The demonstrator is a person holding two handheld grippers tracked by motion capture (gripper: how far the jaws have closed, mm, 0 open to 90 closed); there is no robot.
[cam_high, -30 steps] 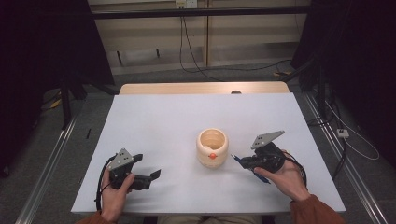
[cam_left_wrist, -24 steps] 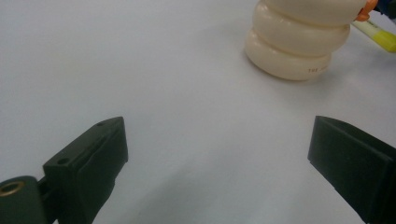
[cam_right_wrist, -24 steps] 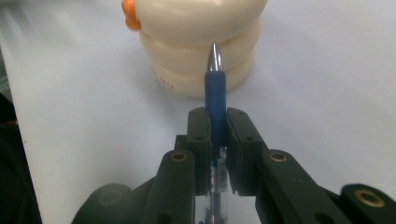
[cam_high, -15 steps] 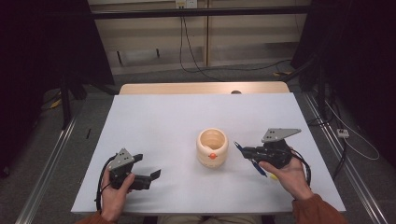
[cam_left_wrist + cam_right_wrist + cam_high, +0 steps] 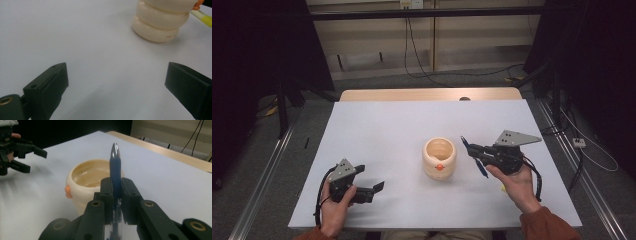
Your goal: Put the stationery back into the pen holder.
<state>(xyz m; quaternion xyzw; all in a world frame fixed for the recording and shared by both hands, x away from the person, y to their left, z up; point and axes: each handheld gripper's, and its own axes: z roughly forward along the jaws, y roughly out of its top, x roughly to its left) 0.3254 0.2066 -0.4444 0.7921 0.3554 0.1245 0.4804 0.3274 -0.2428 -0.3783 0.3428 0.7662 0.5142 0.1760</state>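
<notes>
A cream ringed cup (image 5: 439, 157) with a small orange knob stands upright near the middle of the white table (image 5: 382, 125). Just right of it, my right gripper (image 5: 476, 152) is shut on a blue pen (image 5: 465, 143), held above the table with its silver tip pointing up and toward the cup. In the right gripper view the pen (image 5: 115, 167) stands clamped between the two jaws of that gripper (image 5: 115, 187), with the cup (image 5: 87, 182) behind it. My left gripper (image 5: 374, 189) rests at the front left, open with nothing between its jaws, and its own view (image 5: 116, 82) looks toward the cup (image 5: 162, 20).
A yellow marker (image 5: 202, 18) lies on the table beyond the cup, and a bit of yellow (image 5: 503, 188) pokes out under the right hand. A wooden strip (image 5: 427, 94) edges the table's far side. Cables run across the floor behind.
The right hand has lifted slightly and drifted right with the pen still clamped, its tip now raised near the cup's rim. The left gripper has stayed put.
</notes>
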